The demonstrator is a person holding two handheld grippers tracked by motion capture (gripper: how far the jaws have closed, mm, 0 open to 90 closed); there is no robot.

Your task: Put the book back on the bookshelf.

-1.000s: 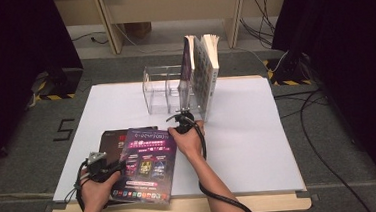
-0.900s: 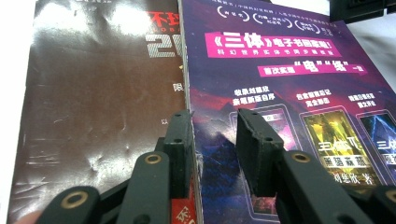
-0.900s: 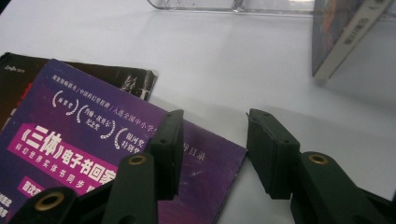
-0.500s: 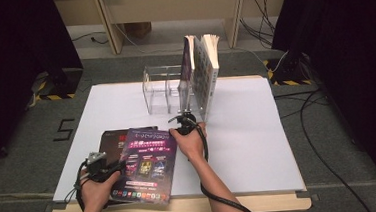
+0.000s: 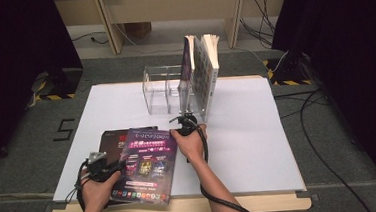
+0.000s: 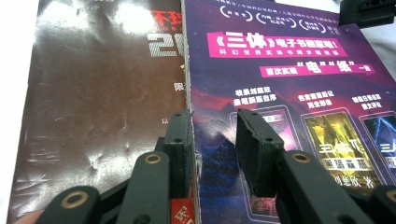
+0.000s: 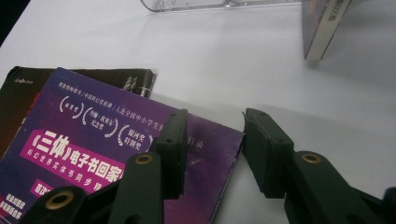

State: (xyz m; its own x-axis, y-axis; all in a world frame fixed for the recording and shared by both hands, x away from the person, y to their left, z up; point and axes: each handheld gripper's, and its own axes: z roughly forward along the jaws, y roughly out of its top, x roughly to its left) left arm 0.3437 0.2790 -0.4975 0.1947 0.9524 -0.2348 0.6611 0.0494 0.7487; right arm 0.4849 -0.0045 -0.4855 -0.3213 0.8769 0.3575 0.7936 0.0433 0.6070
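A fixed camera looks down on the table (image 5: 259, 146); both tongs' cameras sit close over the purple magazine (image 5: 146, 164).

Clear acrylic rack (image 5: 167, 90) at the table's far side, two books (image 5: 202, 70) upright in its right end. White table sheet (image 5: 248, 132) underneath. I see cables (image 5: 323, 126) on the grey floor right, a "5" mark (image 5: 63, 129) left.
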